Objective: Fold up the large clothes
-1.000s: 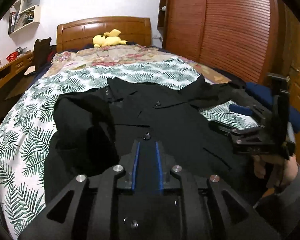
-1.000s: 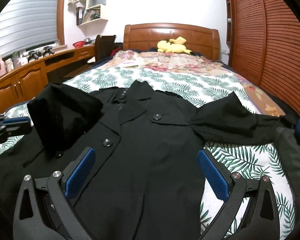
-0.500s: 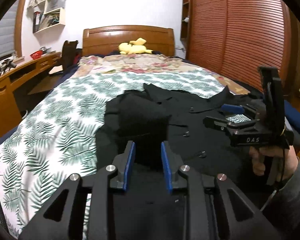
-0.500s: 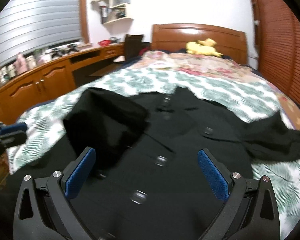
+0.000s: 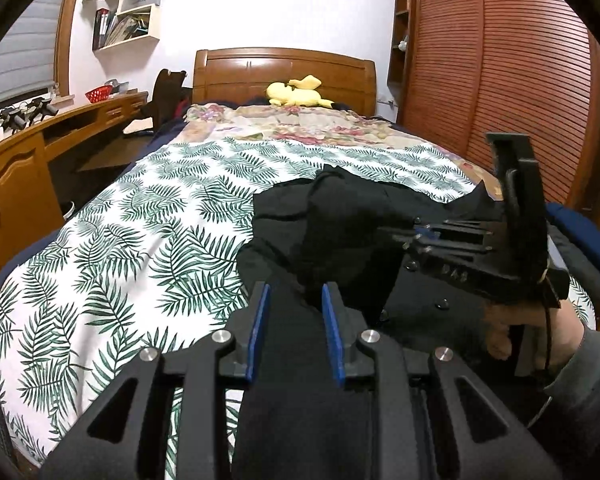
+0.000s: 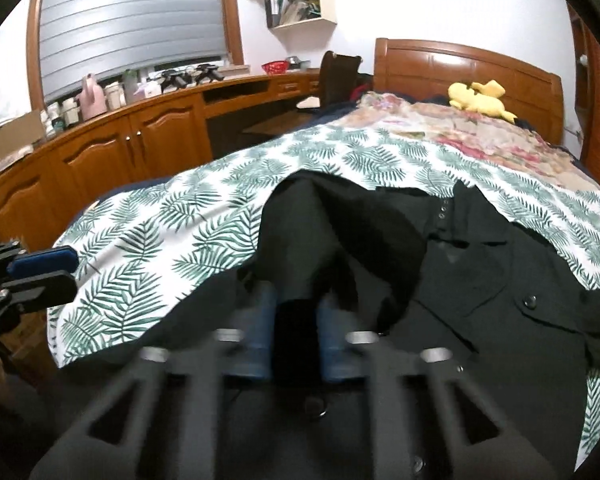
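A large black buttoned coat point(image 6: 480, 300) lies spread on the bed's fern-print sheet point(image 5: 140, 248). Its left sleeve point(image 6: 340, 236) is folded over the coat's front. My right gripper point(image 6: 294, 328) is shut on the sleeve's cuff; the jaws are blurred. It also shows in the left wrist view point(image 5: 410, 236), held sideways over the coat. My left gripper point(image 5: 294, 320) is partly open, its blue pads point(image 5: 260, 320) apart, with black fabric between them but not pinched. It shows at the left edge of the right wrist view point(image 6: 40, 272).
A wooden headboard point(image 5: 284, 76) and yellow plush toy point(image 5: 296, 92) are at the far end. A wooden desk and cabinets point(image 6: 140, 148) run along the left. A slatted wooden wardrobe point(image 5: 520, 80) stands on the right. A blue item point(image 5: 588, 228) lies at the bed's right edge.
My left gripper opened, let go of the sleeve and drew back left. My right gripper swung left over the coat and closed on the sleeve's cuff.
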{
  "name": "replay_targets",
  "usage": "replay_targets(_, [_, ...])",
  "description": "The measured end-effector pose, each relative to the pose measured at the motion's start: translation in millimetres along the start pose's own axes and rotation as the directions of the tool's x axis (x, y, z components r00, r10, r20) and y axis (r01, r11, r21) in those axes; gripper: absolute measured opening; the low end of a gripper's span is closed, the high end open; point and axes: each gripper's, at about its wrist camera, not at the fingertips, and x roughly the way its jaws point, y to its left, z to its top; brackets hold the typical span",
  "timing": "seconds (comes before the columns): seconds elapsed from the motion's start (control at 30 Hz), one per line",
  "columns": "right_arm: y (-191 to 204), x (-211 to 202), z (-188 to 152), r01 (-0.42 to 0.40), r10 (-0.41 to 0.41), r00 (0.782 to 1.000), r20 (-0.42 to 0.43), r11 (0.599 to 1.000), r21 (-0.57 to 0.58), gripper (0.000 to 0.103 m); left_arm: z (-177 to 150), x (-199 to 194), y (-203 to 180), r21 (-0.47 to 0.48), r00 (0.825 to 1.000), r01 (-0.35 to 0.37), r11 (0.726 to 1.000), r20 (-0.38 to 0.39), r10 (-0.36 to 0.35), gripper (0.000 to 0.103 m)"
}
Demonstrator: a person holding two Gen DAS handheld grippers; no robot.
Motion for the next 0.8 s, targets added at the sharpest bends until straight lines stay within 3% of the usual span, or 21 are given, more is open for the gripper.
replay_targets(0.27, [-39.3, -57.5, -11.8, 0.016, -0.023, 0.997, 0.078, 0.996, 0.093, 0.004, 3.1, 3.1, -21.5, 0.024, 0.999, 0.034, 0.999, 0.005, -0.035, 0.025])
replay_targets(0.47, [-86.1, -96.1, -34.9, 0.179, -0.193, 0.980, 0.055, 0.964, 0.198, 0.004, 4.0, 9.2, -48.6, 0.067, 0.998, 0.070, 0.995, -0.004, -0.070, 0.025])
replay_targets(0.57, [-112.8, -95.1, -53.2, 0.329, -0.328, 0.944, -0.037, 0.922, 0.206, 0.015, 3.9, 13.1, -61.8, 0.089, 0.997, 0.080, 0.993, -0.011, -0.080, 0.025])
replay_targets(0.63, [-127.1, -96.2, -63.8, 0.422, -0.415, 0.906, -0.077, 0.883, 0.204, 0.033, 4.4, 17.0, -71.0, 0.102, 0.996, 0.086, 0.991, -0.016, -0.085, 0.025])
replay_targets(0.67, [-130.1, -97.6, -66.2, 0.445, -0.437, 0.896, -0.083, 0.872, 0.203, 0.048, 4.4, 18.9, -74.9, 0.106, 0.996, 0.089, 0.990, -0.019, -0.088, 0.025])
replay_targets(0.7, [-133.1, -101.2, -68.0, 0.468, -0.462, 0.883, -0.079, 0.861, 0.199, 0.055, 4.2, 20.1, -76.4, 0.108, 0.996, 0.093, 0.990, -0.022, -0.091, 0.025])
replay_targets(0.8, [-131.9, -112.4, -70.5, 0.454, -0.455, 0.890, -0.035, 0.873, 0.181, 0.057, 4.2, 24.0, -83.9, 0.114, 0.995, 0.101, 0.988, -0.027, -0.098, 0.025])
